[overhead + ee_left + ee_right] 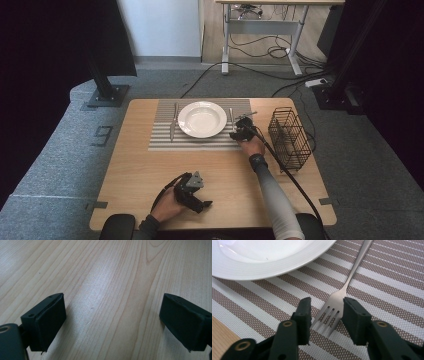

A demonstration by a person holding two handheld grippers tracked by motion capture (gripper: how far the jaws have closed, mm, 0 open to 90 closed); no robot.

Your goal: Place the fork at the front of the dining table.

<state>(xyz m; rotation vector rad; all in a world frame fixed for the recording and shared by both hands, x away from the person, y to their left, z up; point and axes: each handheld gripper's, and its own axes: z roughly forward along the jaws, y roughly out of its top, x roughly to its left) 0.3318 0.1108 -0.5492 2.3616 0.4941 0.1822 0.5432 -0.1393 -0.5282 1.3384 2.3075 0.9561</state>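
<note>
Item: fork (342, 296), one, lying on the striped placemat (387, 290) just beside the white plate (262, 262), toward the table's (150, 170) far edge. In the right gripper view we see what the high view cannot resolve: the tines sit between the right gripper's (325, 312) jaws, which stand part open and do not press on it. From above we count one knife (173, 122), one plate, one wire basket (290, 137) by the right edge. Left gripper (112, 322), near edge: jaws wide open over bare wood.

One plate (202, 119), one fork (342, 293), one knife (173, 122), one placemat (165, 131), one wire basket (289, 137).
</note>
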